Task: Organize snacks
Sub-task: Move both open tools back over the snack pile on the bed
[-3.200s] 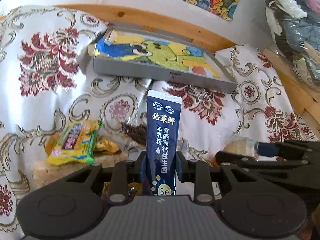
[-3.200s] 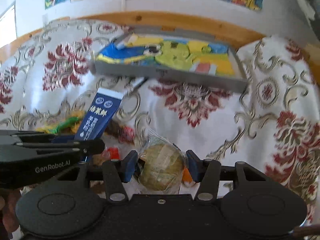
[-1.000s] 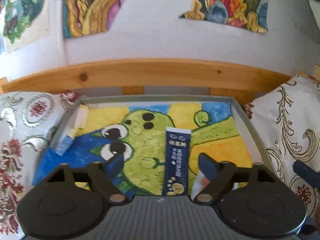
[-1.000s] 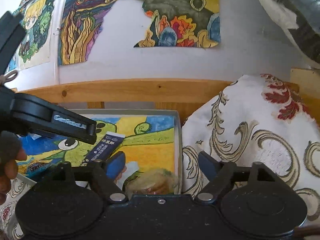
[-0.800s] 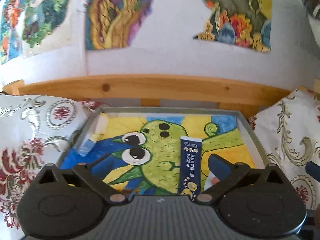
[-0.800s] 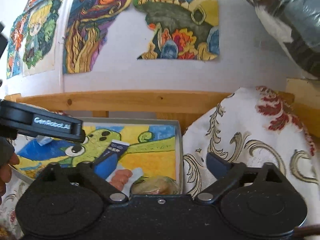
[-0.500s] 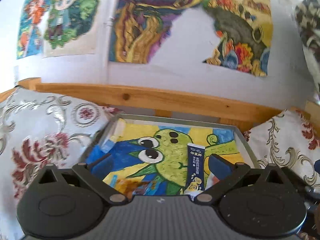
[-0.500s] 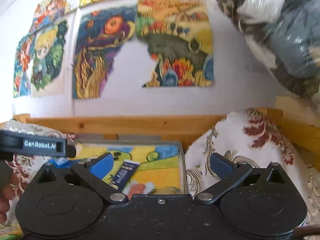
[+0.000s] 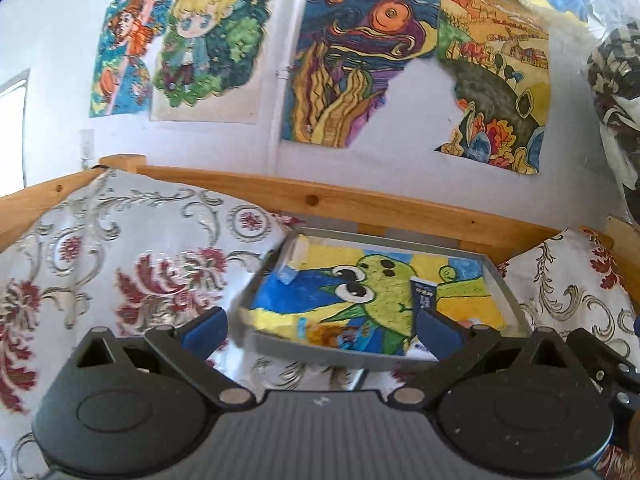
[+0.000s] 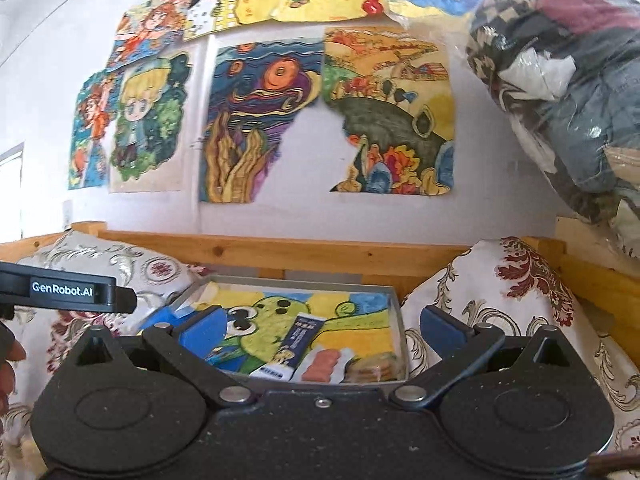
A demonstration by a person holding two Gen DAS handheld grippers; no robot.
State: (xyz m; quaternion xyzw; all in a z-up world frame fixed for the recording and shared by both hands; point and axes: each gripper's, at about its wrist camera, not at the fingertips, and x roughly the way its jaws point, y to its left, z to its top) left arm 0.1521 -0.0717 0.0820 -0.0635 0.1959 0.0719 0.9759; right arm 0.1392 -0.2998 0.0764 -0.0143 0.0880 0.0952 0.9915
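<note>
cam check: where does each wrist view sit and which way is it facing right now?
Left wrist: sits on the left tongs, open, facing the tray and wall drawings; own black frame fills the bottom.
Right wrist: sits on the right tongs, open, facing the same tray from further right; the left tongs' arm and fingertips of a hand show at left.
Shared: tray, blue sachet, wooden rail, drawings.
</note>
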